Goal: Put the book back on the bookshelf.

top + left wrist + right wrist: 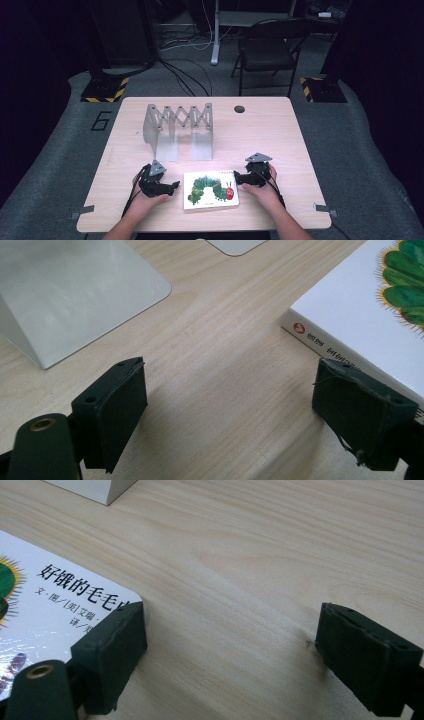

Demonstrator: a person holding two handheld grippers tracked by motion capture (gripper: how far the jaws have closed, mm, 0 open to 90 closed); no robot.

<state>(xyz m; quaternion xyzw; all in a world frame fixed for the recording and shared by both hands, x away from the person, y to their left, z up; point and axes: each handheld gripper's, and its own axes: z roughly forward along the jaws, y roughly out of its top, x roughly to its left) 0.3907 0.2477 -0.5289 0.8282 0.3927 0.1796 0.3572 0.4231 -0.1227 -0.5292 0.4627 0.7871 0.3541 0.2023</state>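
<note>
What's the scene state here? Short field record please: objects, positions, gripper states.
surface: wooden table
book: picture book with a caterpillar cover, flat at the near edge, between the grippers
rack: expandable metal book rack, upright behind the book
left hand-held gripper: open, at the book's left side
right hand-held gripper: open, at the book's right side
held: nothing

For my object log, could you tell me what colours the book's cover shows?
White book cover with a green, red-headed caterpillar; clearest in the high view.

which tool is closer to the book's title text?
The right tool: it sits at the book's title-side edge, and in the right gripper view one jaw overlaps the printed title. The left tool is at the opposite, spine edge.
</note>
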